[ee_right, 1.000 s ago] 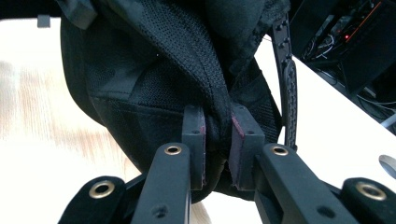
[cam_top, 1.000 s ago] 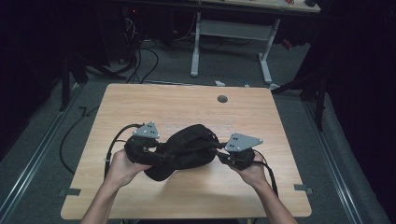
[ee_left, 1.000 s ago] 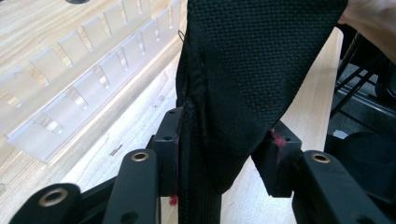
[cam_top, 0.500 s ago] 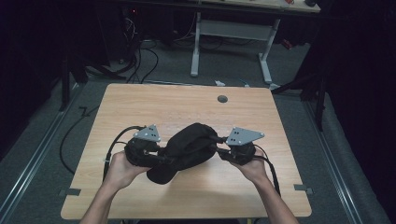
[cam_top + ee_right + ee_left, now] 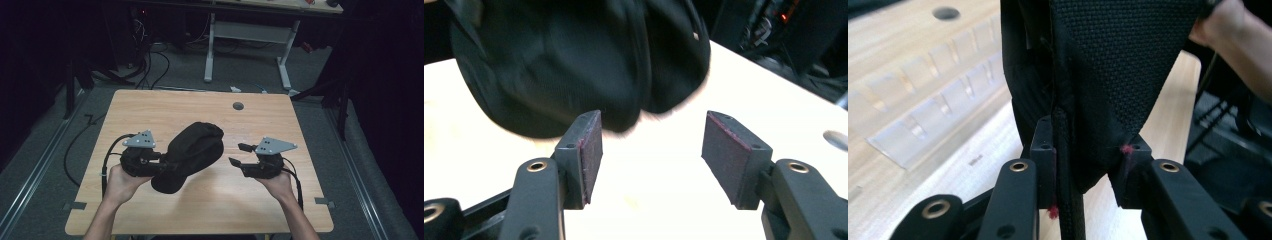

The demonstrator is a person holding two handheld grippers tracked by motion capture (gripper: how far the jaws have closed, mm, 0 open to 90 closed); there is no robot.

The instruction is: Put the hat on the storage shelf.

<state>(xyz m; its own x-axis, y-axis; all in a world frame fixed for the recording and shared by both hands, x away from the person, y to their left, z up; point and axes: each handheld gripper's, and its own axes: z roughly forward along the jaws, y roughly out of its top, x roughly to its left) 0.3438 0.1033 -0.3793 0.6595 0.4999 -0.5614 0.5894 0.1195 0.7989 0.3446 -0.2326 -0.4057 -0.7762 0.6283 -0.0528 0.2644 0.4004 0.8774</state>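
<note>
1. Your left gripper (image 5: pixel 159 161) is holding the black bag (image 5: pixel 192 152). In the left gripper view its jaws are pressed together on a fold of the bag's cloth, by a seam
2. Your right gripper (image 5: pixel 239 155) holds nothing. Its jaws stand wide apart, and it sits just beside the bag's right side, not touching it
3. The bag is near the middle of the wooden table (image 5: pixel 150 107), a bit to your left. One end is by your left gripper. The other end, the rounder one, is farther from you
4. The bag is longer one way than the other. Its long side runs on a slant, from near your left hand (image 5: pixel 119 184) up and away toward the far right of the table. The round end points toward the little dark hole (image 5: pixel 238 106) in the table top
5. I think the job is partly done: one side of the bag is gripped, and the bag looks lifted a bit at that end
6. What is left, I think: your right gripper has to take hold of the bag too, or the bag has to be set down flat. I cannot tell if the bag is open or zipped shut
</note>
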